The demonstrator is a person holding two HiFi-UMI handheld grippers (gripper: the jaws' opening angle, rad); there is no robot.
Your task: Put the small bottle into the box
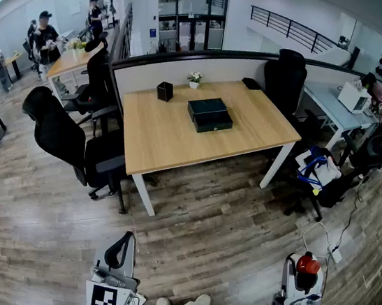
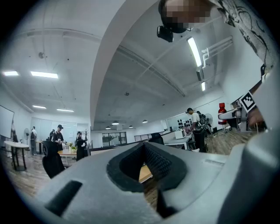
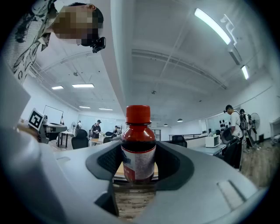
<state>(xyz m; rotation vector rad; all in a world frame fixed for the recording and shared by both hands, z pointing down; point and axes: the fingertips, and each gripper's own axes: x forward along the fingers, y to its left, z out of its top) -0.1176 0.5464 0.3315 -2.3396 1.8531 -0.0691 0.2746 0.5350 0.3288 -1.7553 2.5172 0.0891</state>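
Head view: desk (image 1: 158, 136) stands well ahead across the floor, judged not yet within reach.
Left gripper (image 1: 118, 256): jaws together, nothing between them.
Box (image 1: 210, 114): dark, mid-desk, well apart from the bottle (image 1: 308, 263); open or lidded cannot be told.
Right gripper (image 1: 304, 273): pads clamped on the bottle's body.
Bottle: upright, red cap, dark contents.
Handling: carry upright to the desk; keep the clamp firm; the spare gripper should probably steady the box.

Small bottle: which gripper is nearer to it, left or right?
Right. The right gripper holds the small bottle between its fingers; the left gripper, empty, is off to its left.
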